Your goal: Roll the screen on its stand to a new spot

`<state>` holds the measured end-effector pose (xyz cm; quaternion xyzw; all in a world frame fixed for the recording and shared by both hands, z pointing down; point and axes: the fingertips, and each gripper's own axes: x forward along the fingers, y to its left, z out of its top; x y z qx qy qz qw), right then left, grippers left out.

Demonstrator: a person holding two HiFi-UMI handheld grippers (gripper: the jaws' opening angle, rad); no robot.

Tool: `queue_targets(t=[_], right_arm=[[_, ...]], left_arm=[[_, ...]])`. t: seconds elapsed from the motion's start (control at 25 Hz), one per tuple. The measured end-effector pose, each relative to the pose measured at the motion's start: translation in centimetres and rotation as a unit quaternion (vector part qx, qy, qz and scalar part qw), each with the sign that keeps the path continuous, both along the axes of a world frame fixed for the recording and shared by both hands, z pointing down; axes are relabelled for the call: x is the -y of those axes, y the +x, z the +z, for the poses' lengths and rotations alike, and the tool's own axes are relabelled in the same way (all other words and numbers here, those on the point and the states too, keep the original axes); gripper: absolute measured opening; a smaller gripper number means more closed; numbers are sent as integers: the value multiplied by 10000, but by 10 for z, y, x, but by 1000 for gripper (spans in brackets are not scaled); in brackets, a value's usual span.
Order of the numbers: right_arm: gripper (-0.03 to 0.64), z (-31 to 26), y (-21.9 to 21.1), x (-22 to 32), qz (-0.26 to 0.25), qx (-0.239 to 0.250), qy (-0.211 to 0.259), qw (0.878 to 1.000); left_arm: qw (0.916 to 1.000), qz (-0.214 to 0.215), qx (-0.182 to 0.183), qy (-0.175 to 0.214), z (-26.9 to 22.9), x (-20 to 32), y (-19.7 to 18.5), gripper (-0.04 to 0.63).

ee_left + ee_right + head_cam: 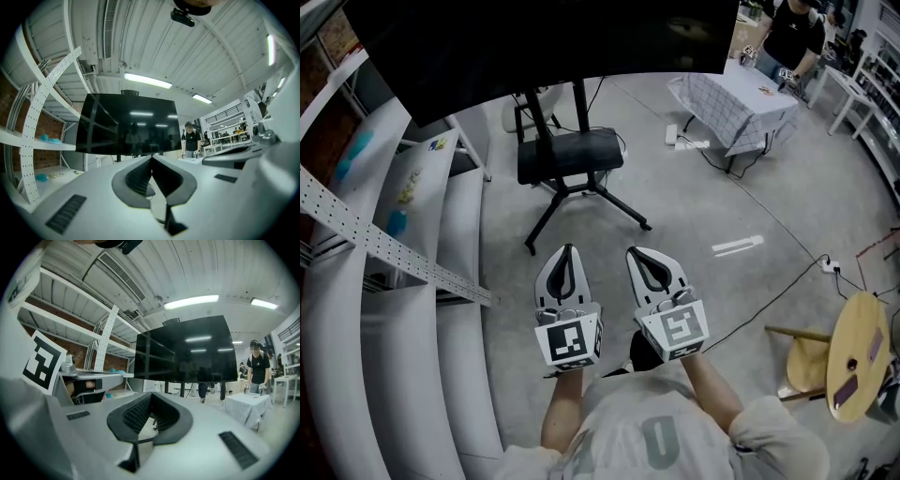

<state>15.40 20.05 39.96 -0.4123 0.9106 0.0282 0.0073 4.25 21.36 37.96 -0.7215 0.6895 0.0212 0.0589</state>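
Note:
The large black screen (544, 42) fills the top of the head view, standing on a black stand (570, 157) with a shelf and splayed legs. It is dark and switched off in the left gripper view (126, 124) and in the right gripper view (187, 350). My left gripper (569, 250) and right gripper (638, 252) hover side by side a short way in front of the stand's legs, pointing at it and touching nothing. Both are shut with nothing between the jaws, as their own views show for the left gripper (151, 158) and the right gripper (151, 395).
White metal shelving (412, 216) runs along the left, close to the screen. A table with a checked cloth (741, 103) and a person (792, 33) are at the back right. A round wooden stool (853, 356) stands at right, and a cable (769, 300) crosses the concrete floor.

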Motion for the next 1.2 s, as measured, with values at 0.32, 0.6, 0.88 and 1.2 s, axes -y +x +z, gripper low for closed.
queue_targets(t=[0.32, 0.6, 0.88, 1.2], right_arm=[[18, 10, -5, 34, 150, -3, 60, 9999], [18, 3, -22, 127, 256, 9, 108, 9996], [18, -25, -71, 237, 43, 178, 321, 9993], [18, -54, -121, 351, -185, 241, 510, 9982]], left_arm=[[9995, 300, -68, 58, 10, 44, -4, 14], [9993, 335, -27, 188, 3, 127, -23, 14], [9991, 212, 5, 358, -28, 232, -76, 14], [9980, 230, -250, 533, -47, 348, -122, 14]])
